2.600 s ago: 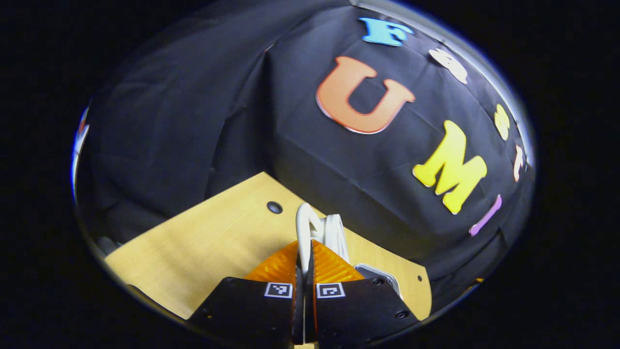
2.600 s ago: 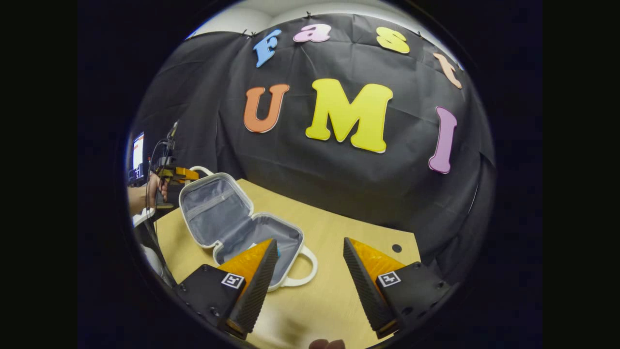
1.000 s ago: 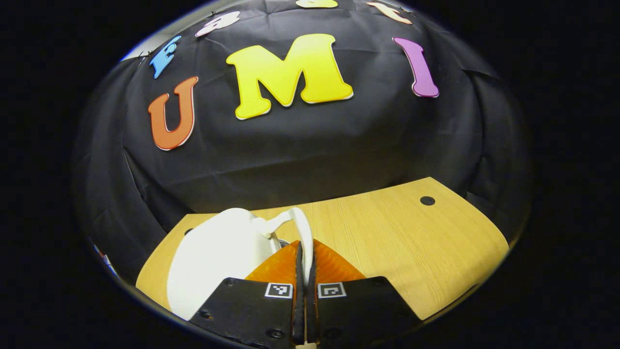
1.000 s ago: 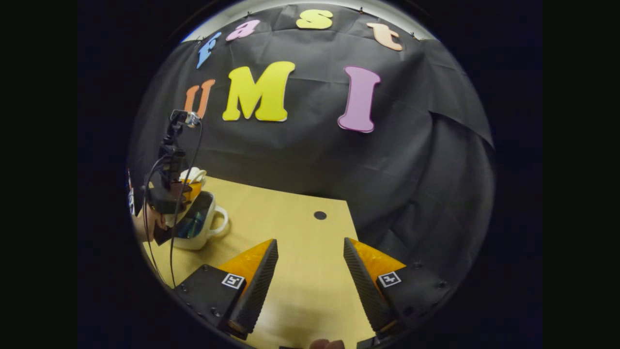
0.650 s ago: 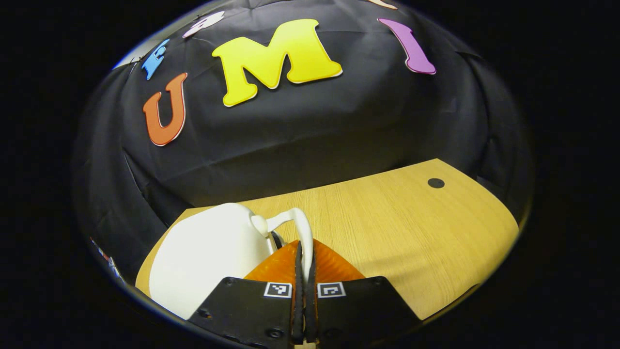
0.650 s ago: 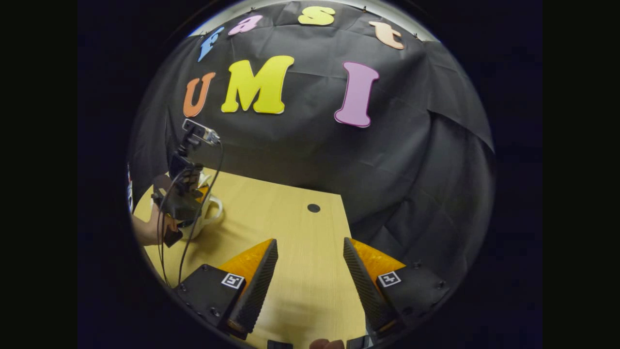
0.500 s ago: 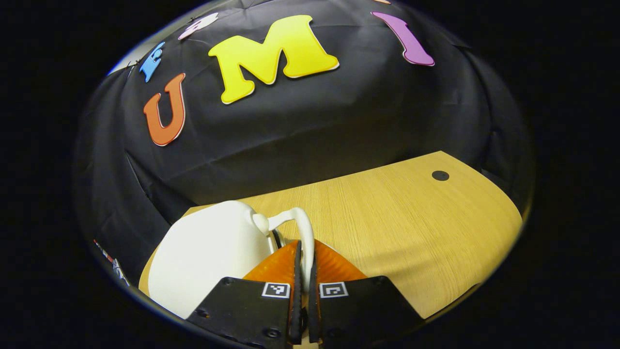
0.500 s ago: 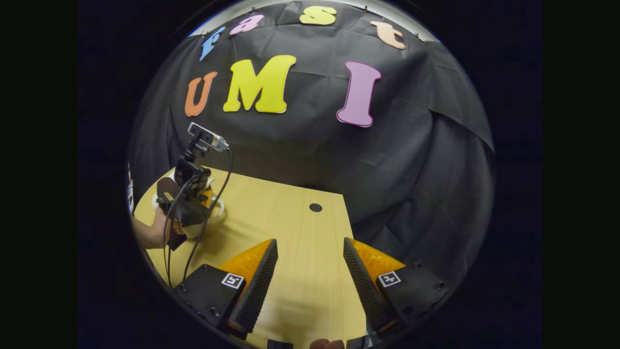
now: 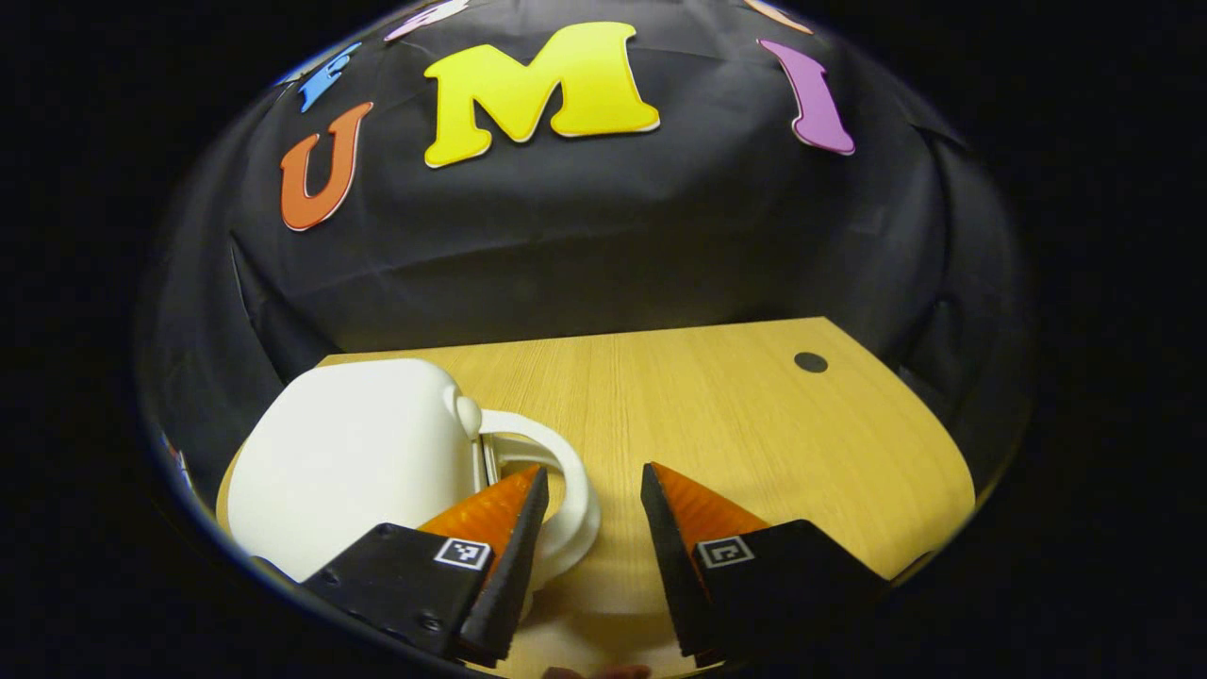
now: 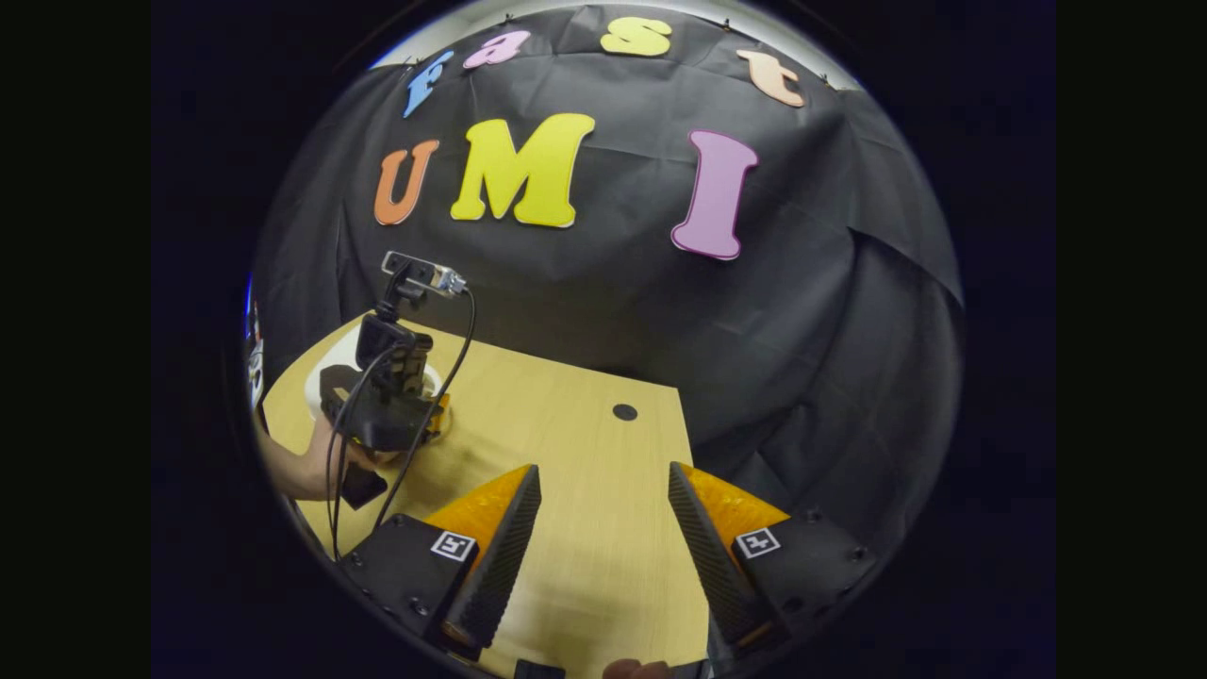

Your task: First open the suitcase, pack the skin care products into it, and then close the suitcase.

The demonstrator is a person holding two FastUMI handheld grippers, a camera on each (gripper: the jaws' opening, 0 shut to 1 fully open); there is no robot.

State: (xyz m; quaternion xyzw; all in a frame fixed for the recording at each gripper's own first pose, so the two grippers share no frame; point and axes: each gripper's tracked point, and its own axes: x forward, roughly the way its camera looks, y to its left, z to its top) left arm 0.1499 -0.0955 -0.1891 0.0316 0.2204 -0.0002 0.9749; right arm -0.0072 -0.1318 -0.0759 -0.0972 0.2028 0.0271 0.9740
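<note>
The white suitcase (image 9: 349,453) lies shut on the table (image 9: 717,415), its handle (image 9: 556,490) just beside the left claw (image 9: 589,528), whose fingers stand apart and hold nothing. The right claw (image 10: 603,542) hovers over bare table well off to the side, also spread and empty. Judging by the closed lid, the closing step looks done and little seems left.

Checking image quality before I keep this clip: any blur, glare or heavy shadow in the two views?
Left gripper view: sharp, strong fisheye bending of the table edge; white suitcase bright but not blown out; soft shadow under the left gripper. Right gripper view: sharp, evenly lit, no glare.
</note>
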